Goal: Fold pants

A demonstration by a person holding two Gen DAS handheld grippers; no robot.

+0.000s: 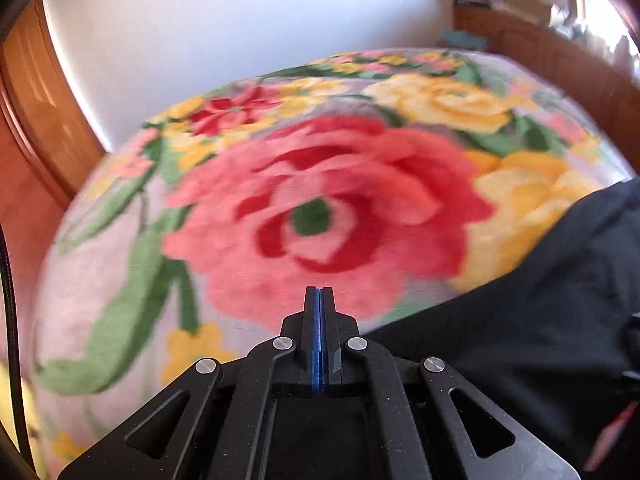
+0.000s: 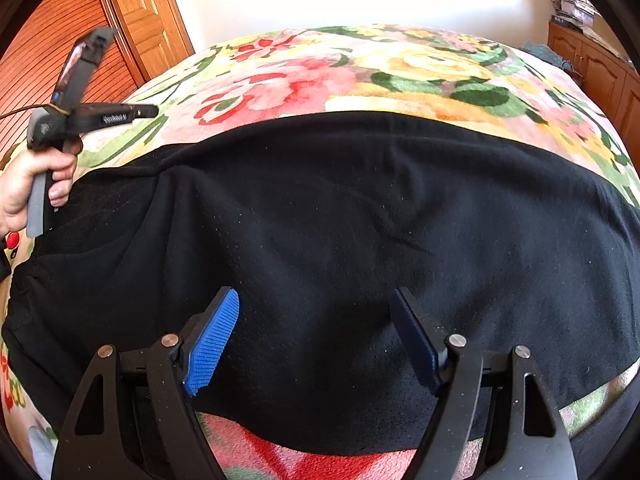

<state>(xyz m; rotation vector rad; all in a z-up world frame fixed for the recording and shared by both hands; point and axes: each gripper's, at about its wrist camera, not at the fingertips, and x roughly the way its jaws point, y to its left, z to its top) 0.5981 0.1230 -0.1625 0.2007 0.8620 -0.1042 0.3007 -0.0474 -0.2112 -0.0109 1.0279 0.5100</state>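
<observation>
Bed (image 2: 400,60) covered by a floral blanket (image 1: 320,200), big pink and yellow roses, green leaves. Black pants (image 2: 340,220) lie spread flat across the near part of the bed, running from the left edge towards the right edge, with a few shallow creases in the middle. Floral blanket shows beyond them at the far side and in a narrow strip at the near edge.

Right claw (image 2: 316,336): fingers spread wide, nothing between them. It hangs above the near portion of the pants, the black cloth filling the gap between the blue-padded left finger (image 2: 212,344) and the darker right one. Whether the tips touch the cloth cannot be told.

Left claw (image 1: 319,300): fingers pressed fully together, blue pads meeting in a thin line. No cloth visible at the tips in the left wrist view; whether anything is caught lower between the pads cannot be told. It points at the large pink rose, off the pants, which lie to its right in that view (image 1: 540,300). The frame is motion-blurred.

In the right wrist view the left claw (image 2: 152,110) is held by a hand (image 2: 24,184) at the left edge of the bed, above the left end of the pants.

Wooden doors (image 2: 80,40) stand beyond the bed's far left corner, and a wooden cabinet (image 2: 592,64) along the right side.
</observation>
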